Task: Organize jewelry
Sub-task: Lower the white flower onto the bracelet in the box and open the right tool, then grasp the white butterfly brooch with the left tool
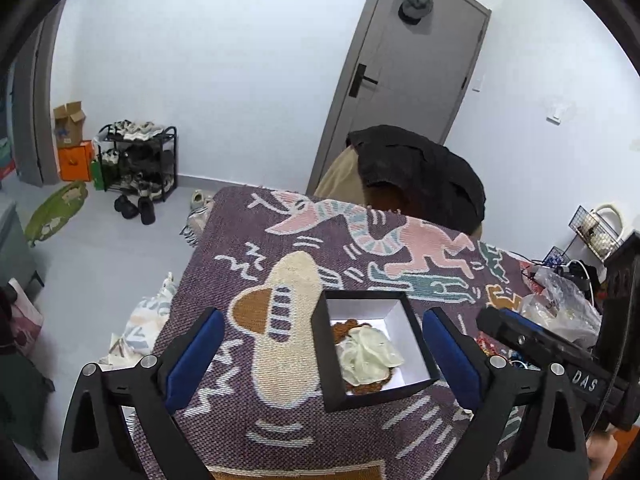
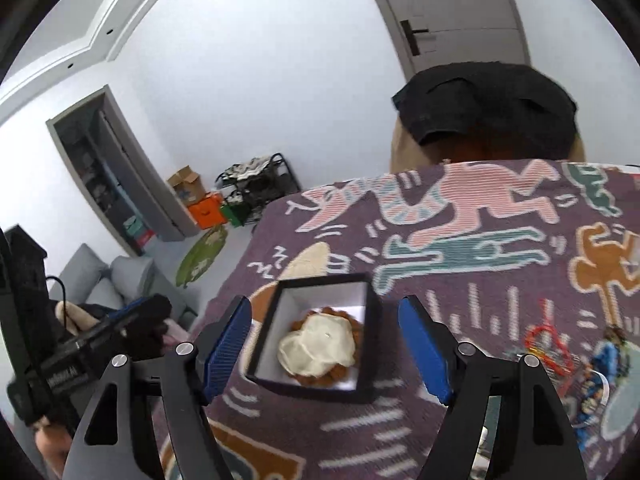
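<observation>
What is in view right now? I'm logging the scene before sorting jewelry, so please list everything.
box: one, black outside, white inside, open, on the blanket between both grippers' fingers
cloth piece: one, cream, in the box, on a brown item
brown item: one, in the box, mostly covered
blanket: one, purple with figures, covers the surface
jewelry pile: red, blue pieces, on the blanket at the right; count unclear
plastic bag: one, clear, right edge
shoe rack: one, black, by the wall
door: one, grey
left gripper: open
right gripper: open
</observation>
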